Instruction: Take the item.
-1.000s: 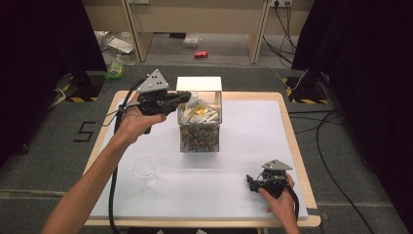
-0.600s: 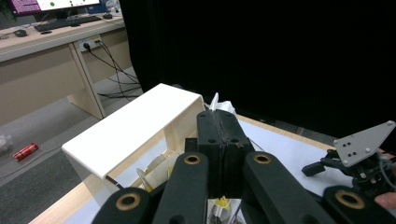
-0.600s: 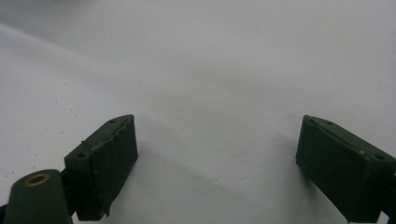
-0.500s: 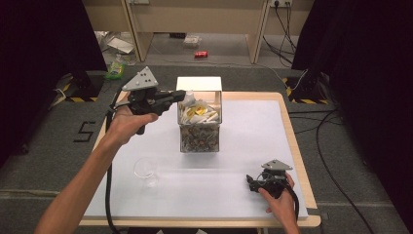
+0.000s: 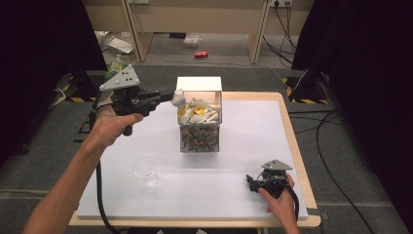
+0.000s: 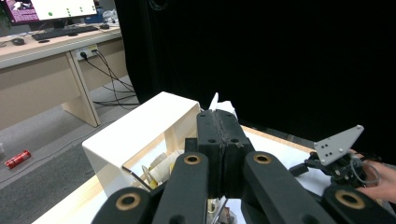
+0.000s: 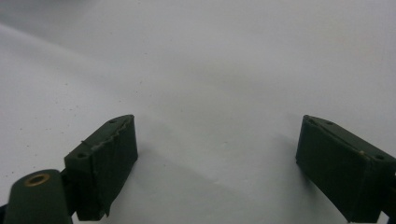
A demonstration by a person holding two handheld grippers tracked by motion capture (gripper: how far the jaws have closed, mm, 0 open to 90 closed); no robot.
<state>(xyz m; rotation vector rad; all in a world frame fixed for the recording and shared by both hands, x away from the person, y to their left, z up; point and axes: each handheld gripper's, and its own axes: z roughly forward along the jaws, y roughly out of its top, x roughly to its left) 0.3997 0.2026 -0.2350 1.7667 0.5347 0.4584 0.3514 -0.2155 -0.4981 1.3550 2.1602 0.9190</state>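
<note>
A clear box (image 5: 199, 131) with a white back panel (image 6: 140, 135) stands mid-table, filled with several white and yellow packets (image 5: 198, 114). My left gripper (image 5: 171, 96) hovers at the box's upper left corner, pointing level toward it. It is shut on a small white packet (image 5: 178, 96), whose crumpled end pokes out past the closed jaws of the left gripper (image 6: 217, 114) as a white packet (image 6: 220, 103). My right gripper (image 5: 251, 183) rests on the table at the front right, and the right gripper (image 7: 217, 140) stands open over bare white surface.
A clear glass cup (image 5: 146, 170) stands on the white table cover (image 5: 243, 126) at the front left of the box. The table's wooden edge (image 5: 292, 141) runs along the right. Cables and a red can (image 5: 200, 54) lie on the floor behind.
My left gripper has drawn back to the left and slightly up from over the box, carrying the white packet. The right hand has stayed where it was.
</note>
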